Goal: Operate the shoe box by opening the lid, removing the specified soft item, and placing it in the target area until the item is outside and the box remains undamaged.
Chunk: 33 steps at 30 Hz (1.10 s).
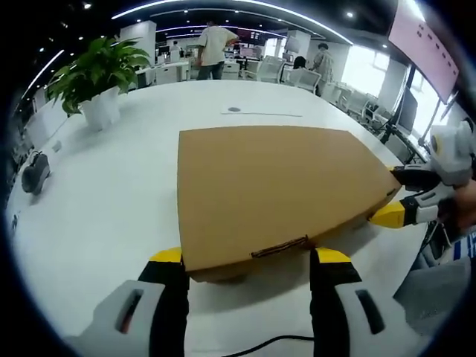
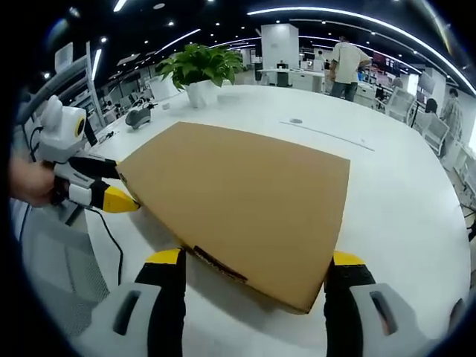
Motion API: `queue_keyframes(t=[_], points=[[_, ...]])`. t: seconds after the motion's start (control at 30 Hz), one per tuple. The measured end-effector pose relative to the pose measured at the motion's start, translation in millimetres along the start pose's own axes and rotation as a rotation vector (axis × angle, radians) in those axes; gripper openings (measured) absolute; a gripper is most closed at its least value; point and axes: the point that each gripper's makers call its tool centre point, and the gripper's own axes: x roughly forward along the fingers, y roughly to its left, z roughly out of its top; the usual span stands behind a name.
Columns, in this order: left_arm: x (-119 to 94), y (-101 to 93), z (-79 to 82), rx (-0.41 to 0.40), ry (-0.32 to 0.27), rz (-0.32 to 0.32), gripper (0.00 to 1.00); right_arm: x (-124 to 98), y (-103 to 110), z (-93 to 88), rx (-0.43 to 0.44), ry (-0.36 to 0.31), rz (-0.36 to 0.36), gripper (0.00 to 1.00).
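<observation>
A closed brown cardboard shoe box (image 1: 268,190) lies flat on the white table (image 1: 111,208), its lid down. My left gripper (image 1: 249,256) is open, with its yellow-tipped jaws on either side of the box's near edge. My right gripper (image 1: 394,197) comes in from the right at the box's right corner, one jaw above and one below the lid edge. In the right gripper view the box (image 2: 245,193) lies ahead, and my right gripper (image 2: 256,258) stands open around its near corner. There my left gripper (image 2: 111,184), held by a hand (image 2: 30,182), sits at the box's left corner.
A potted plant (image 1: 100,74) (image 2: 201,71) stands at the table's far side, with a dark device (image 1: 35,172) (image 2: 139,115) near it. A small round mark (image 1: 234,109) lies beyond the box. A black cable (image 2: 111,238) trails off the table's edge. People and desks fill the background.
</observation>
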Motion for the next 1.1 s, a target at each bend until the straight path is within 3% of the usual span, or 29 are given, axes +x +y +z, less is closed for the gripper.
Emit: queue_keyframes(t=[0.43, 0.93, 1.1], points=[[8.9, 30.3, 14.3, 0.002, 0.020, 0.012, 0.65, 23.6, 6.7, 23.2, -0.009, 0.027, 0.012, 0.74], [3.8, 31.3, 14.8, 0.038, 0.000, 0.002, 0.62, 16.5, 6.0, 23.5, -0.004, 0.024, -0.009, 0.73], [-5.2, 29.2, 25.9, -0.011, -0.038, -0.027, 0.63, 7.6, 5.9, 32.0, 0.032, -0.017, 0.002, 0.72]])
